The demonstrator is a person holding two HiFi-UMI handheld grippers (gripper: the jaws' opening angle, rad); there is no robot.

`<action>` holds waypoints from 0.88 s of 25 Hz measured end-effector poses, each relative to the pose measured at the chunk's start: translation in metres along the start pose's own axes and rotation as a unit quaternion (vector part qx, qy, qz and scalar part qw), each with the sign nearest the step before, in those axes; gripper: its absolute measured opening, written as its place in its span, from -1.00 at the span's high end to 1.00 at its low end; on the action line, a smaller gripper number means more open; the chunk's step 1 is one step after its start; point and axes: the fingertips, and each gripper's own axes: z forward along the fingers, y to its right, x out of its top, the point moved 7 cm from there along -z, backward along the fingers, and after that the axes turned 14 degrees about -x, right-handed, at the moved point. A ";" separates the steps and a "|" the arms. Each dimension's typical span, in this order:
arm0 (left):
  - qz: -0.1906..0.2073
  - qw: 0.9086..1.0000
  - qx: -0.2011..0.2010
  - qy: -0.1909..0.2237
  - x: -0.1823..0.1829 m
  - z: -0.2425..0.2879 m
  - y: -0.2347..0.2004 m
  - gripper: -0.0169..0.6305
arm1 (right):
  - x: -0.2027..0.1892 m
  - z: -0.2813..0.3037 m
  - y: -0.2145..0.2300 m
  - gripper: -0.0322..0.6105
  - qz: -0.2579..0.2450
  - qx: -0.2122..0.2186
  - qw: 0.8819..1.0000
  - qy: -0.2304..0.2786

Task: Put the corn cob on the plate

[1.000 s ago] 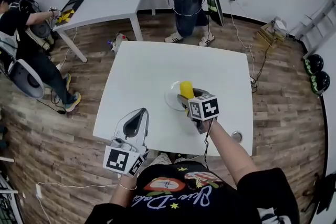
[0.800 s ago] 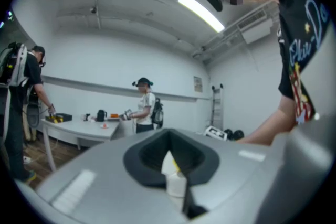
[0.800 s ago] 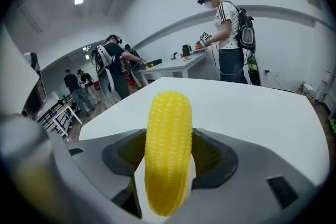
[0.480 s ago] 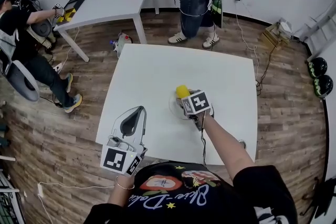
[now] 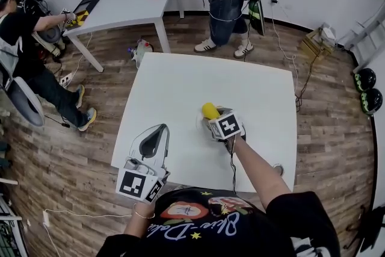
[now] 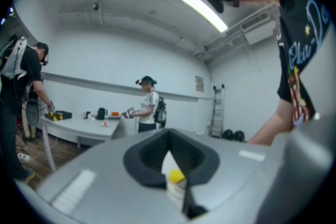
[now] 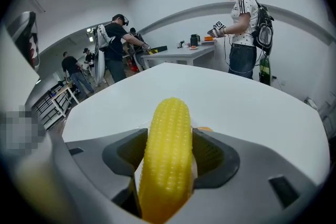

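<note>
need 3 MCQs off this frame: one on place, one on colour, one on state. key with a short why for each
1. Where is the plate?
A) on the white table, beneath the right hand-held gripper
B) on the wooden floor
C) on the far table by the wall

2. What colour is the corn cob?
A) green
B) yellow
C) red

3. What state is the right hand-held gripper in?
A) wide open and empty
B) shut on the plate
C) shut on the corn cob

Key:
1 A: the head view shows the plate's pale rim on the white table, right under that gripper.
2 B: the right gripper view shows rows of yellow kernels.
3 C: in the right gripper view both jaws press against the cob's sides.
</note>
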 end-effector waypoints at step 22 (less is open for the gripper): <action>0.012 0.998 -0.061 0.014 -0.004 0.019 -0.003 0.98 | 0.007 -0.170 0.012 0.86 0.109 -0.150 0.943 0.276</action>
